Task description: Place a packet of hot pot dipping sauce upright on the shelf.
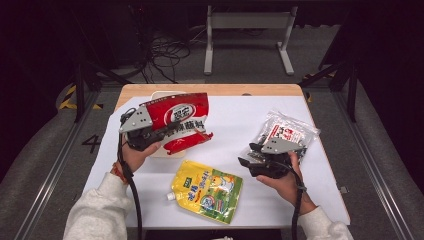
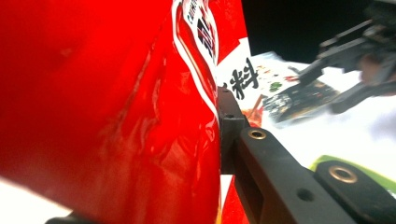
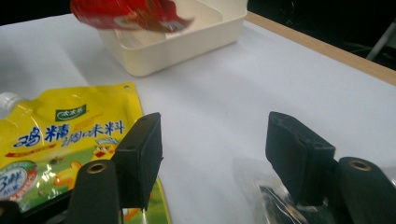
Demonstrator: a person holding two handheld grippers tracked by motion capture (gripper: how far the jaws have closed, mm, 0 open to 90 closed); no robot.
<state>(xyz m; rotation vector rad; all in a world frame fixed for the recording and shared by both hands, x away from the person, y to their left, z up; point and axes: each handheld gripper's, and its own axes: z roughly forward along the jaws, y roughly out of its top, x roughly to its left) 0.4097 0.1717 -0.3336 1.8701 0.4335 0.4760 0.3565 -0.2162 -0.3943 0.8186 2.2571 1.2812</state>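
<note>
Nearest, the right claw (image 3: 212, 154) stands wide and empty beside the yellow spout pouch (image 1: 207, 190) on the desk (image 1: 235, 125), while farther off the left claw (image 1: 145, 134) clamps the glossy, crinkled red bag (image 1: 177, 122) above the cream bin (image 3: 187, 37), probably next lowering it inside.
</note>
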